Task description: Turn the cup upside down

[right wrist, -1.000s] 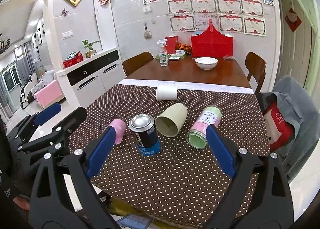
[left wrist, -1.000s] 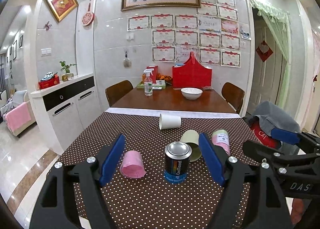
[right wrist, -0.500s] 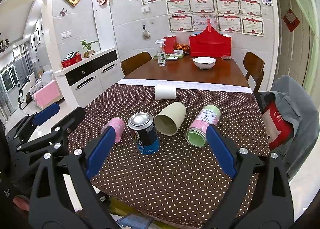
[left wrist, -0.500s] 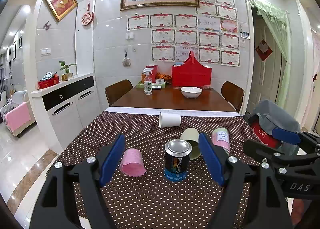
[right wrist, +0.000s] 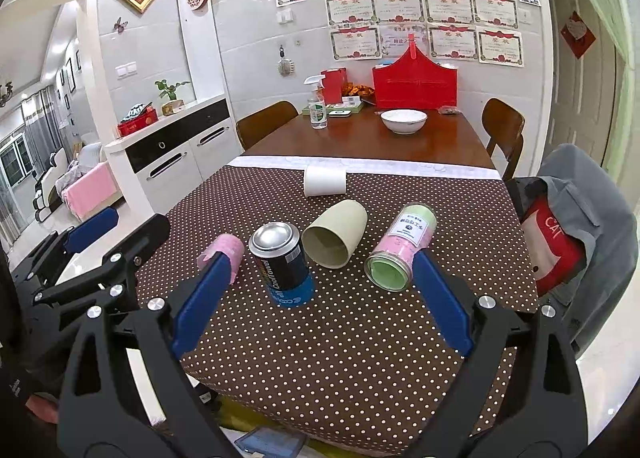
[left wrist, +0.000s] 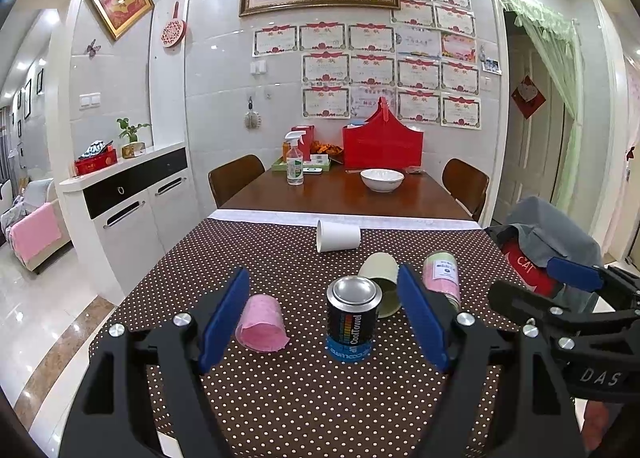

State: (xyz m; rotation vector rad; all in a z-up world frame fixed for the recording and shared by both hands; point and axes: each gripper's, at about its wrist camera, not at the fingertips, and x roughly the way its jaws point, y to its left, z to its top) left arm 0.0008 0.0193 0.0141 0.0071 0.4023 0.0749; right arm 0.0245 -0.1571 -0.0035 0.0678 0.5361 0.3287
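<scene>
A beige cup [right wrist: 335, 233] lies on its side on the dotted tablecloth [right wrist: 360, 330], mouth towards me; it also shows in the left wrist view [left wrist: 380, 286]. A white cup [right wrist: 324, 181] [left wrist: 338, 236] lies on its side farther back. A pink cup [left wrist: 262, 324] [right wrist: 226, 250] lies on its side at the left. My left gripper [left wrist: 322, 322] is open and empty, above the near table edge. My right gripper [right wrist: 320, 302] is open and empty, short of the beige cup.
A black and blue can [right wrist: 282, 264] [left wrist: 352, 318] stands upright left of the beige cup. A pink bottle with a green lid [right wrist: 400, 254] [left wrist: 442, 274] lies to its right. A bowl [right wrist: 403, 120] and spray bottle [right wrist: 318, 108] stand far back. A jacket-draped chair [right wrist: 576, 226] is at right.
Both grippers have drifted slightly; the objects sit a little lower and nearer in the right wrist view. Nothing on the table has moved.
</scene>
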